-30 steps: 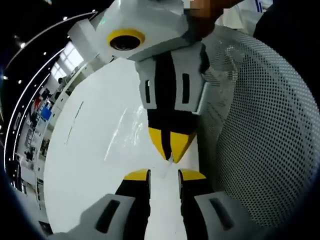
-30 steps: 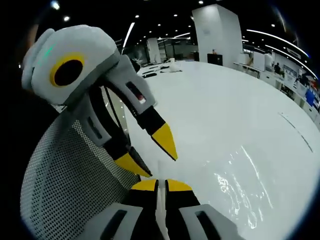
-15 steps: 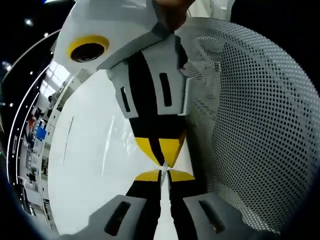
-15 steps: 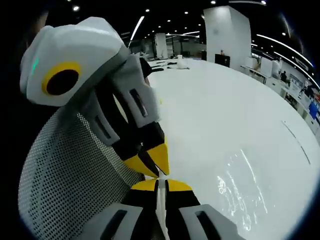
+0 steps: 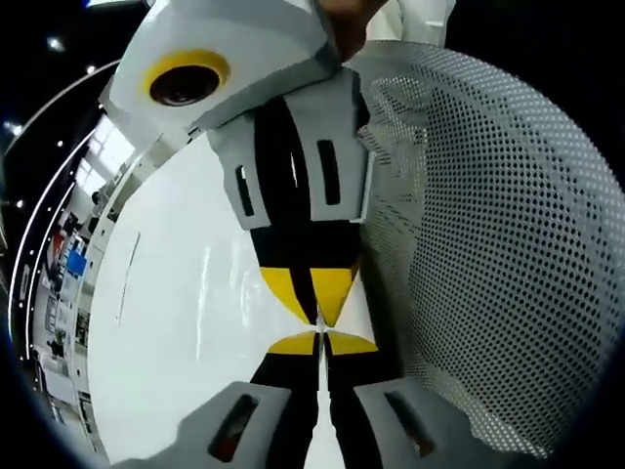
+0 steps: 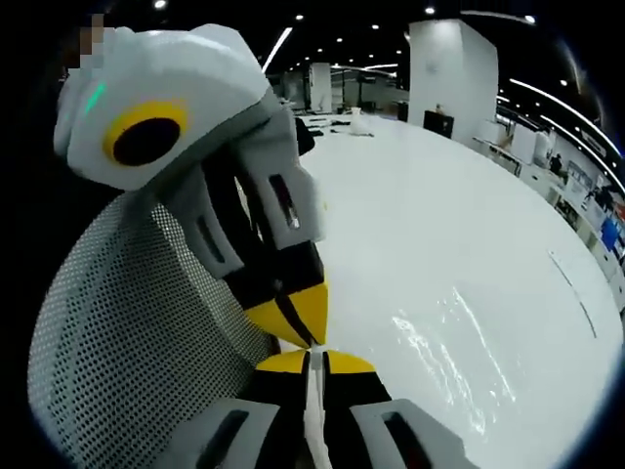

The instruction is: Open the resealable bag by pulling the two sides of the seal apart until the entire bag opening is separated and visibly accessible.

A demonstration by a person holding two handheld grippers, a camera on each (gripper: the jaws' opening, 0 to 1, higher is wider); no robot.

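The clear resealable bag lies as a glossy film on the white table, its top edge lifted between the two grippers. My left gripper is shut on a thin lip of the bag. The right gripper comes down from above, tip to tip with the left one. In the right gripper view my right gripper is shut on a pale strip of the bag, and the left gripper meets it from the upper left. The bag's body shines on the table to the right.
A white perforated mesh chair back curves close beside both grippers, and it stands at the lower left in the right gripper view. The white table stretches far behind, with small items at its far end.
My left gripper's jaws, open a second ago, have shut. The two grippers have drawn together until their tips meet.
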